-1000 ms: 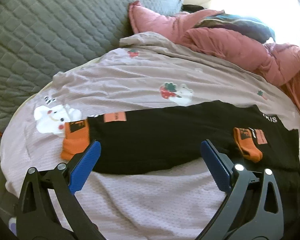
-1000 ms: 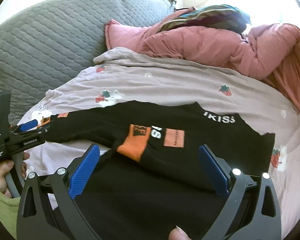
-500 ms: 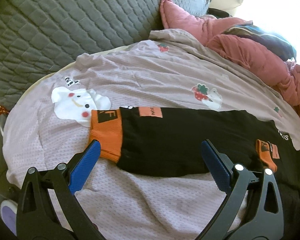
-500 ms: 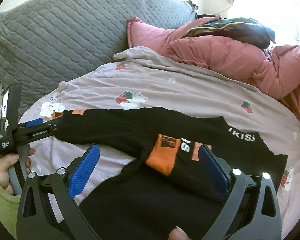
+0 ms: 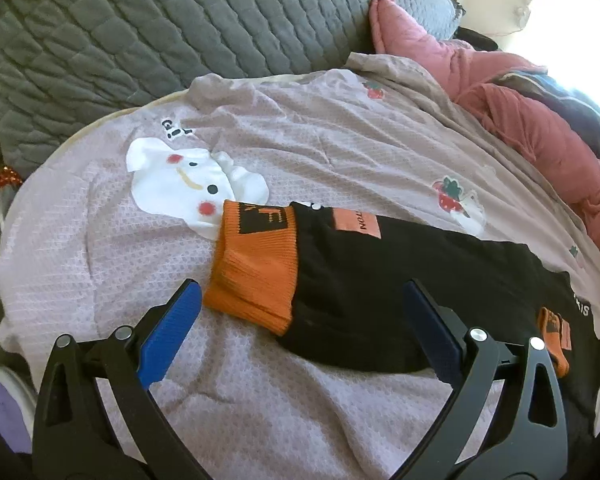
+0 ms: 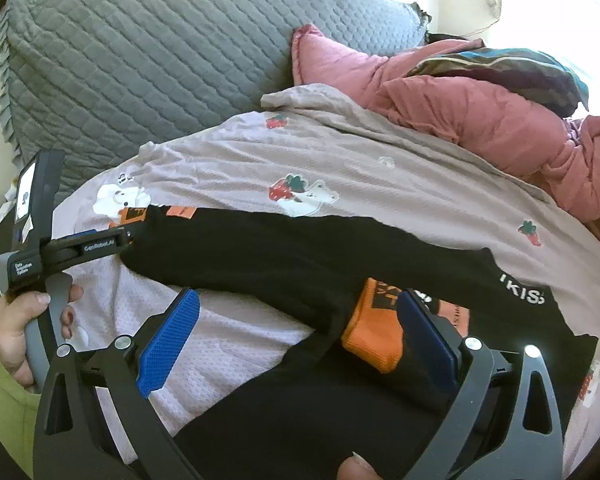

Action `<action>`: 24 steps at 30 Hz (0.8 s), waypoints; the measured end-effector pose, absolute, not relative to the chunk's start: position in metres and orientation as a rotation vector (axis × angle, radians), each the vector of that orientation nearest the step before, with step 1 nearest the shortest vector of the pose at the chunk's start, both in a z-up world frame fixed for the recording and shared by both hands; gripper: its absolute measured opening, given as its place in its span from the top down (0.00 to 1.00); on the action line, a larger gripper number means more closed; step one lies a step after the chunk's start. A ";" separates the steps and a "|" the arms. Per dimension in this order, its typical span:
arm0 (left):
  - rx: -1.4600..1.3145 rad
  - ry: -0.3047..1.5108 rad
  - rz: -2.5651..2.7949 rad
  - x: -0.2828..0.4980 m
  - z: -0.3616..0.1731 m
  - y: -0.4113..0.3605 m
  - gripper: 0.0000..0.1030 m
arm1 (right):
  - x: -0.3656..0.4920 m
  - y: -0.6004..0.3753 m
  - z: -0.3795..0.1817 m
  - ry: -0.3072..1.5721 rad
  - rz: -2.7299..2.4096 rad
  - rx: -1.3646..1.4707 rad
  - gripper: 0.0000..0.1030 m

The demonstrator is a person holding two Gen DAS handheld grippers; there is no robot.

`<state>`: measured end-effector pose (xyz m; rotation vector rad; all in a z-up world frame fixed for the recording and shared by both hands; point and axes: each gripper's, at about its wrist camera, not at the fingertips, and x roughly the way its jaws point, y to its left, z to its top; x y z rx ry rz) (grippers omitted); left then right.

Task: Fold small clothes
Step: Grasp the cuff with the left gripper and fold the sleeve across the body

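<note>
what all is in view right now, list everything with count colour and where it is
black top: 1, black with white lettering, spread across the bedspread
orange cuffs: 2, orange with black print, one at each sleeve end
orange patches: 2 seen, one on each sleeve near its cuff
bedspread: 1, pale lilac with strawberry and white animal prints, under the top
quilted cushion: 1, grey, behind the bedspread
pink duvet: 1, bunched at back right
dark striped cloth: 1, on the pink duvet
left gripper: black, blue pads, open over the sleeve cuff
right gripper: black, blue pads, open over the other sleeve
hand: 1, green sleeve, holding the left gripper's handle
</note>
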<state>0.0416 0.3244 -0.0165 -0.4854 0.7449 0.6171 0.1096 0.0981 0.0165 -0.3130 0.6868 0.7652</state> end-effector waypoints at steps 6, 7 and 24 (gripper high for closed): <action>-0.471 0.774 0.624 0.053 -0.025 0.328 0.28 | 0.116 0.101 0.005 0.713 0.768 -0.298 0.05; -0.463 0.782 0.628 0.054 -0.027 0.328 0.29 | 0.117 0.100 0.003 0.717 0.765 -0.292 0.05; -0.373 0.618 0.497 0.043 0.001 0.301 0.93 | 0.135 0.051 -0.014 0.780 0.675 -0.161 0.05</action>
